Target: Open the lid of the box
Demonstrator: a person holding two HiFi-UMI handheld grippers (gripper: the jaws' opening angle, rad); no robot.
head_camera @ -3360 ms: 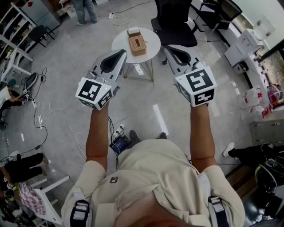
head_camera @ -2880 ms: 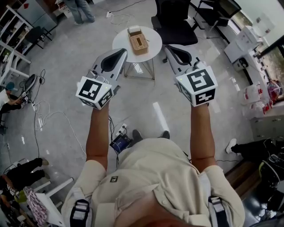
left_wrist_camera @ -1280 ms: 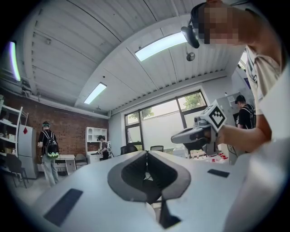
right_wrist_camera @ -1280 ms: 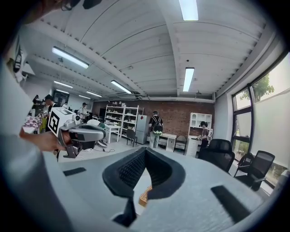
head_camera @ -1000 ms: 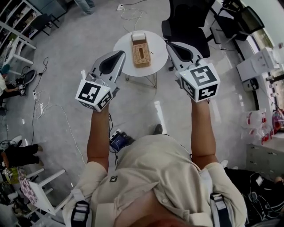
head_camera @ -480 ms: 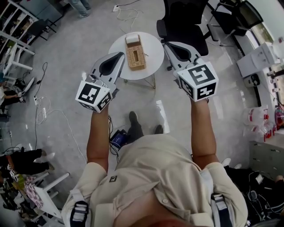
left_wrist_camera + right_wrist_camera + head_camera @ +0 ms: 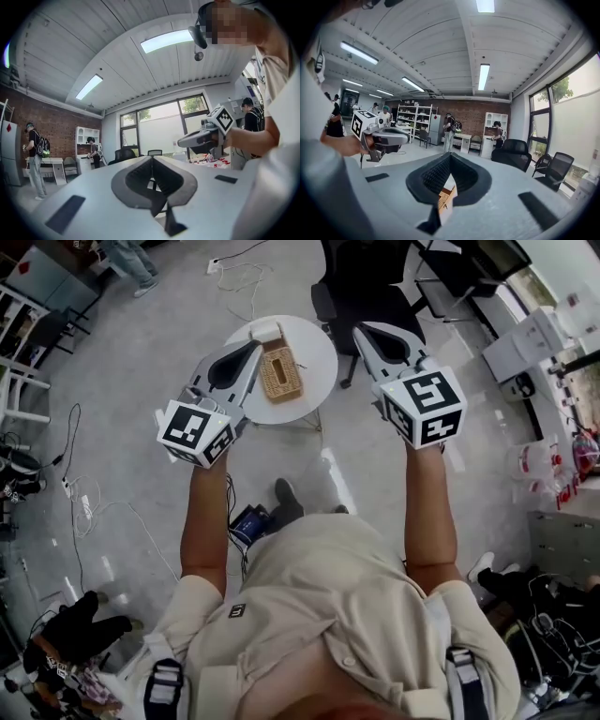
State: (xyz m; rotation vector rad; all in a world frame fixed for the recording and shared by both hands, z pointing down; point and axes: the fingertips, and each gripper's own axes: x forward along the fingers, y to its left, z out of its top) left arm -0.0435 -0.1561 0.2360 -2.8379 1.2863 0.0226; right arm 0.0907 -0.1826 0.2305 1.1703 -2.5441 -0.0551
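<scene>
A woven brown box with a slot in its lid lies on a small round white table, with a white object at its far end. Both grippers are held up in the air short of the table. My left gripper is shut and empty, its tip over the table's left edge. Just off the table's right edge, my right gripper is also shut and empty. In the right gripper view the box shows through the gap under the shut jaws. The left gripper view faces across the room.
A black office chair stands right behind the table. Cables trail over the grey floor at the left, with shelving beyond. White cabinets stand at the right. A person sits low at the bottom left.
The person has walked closer to the round table, so the table and box now lie between the two gripper tips. Both grippers stayed shut and held up.
</scene>
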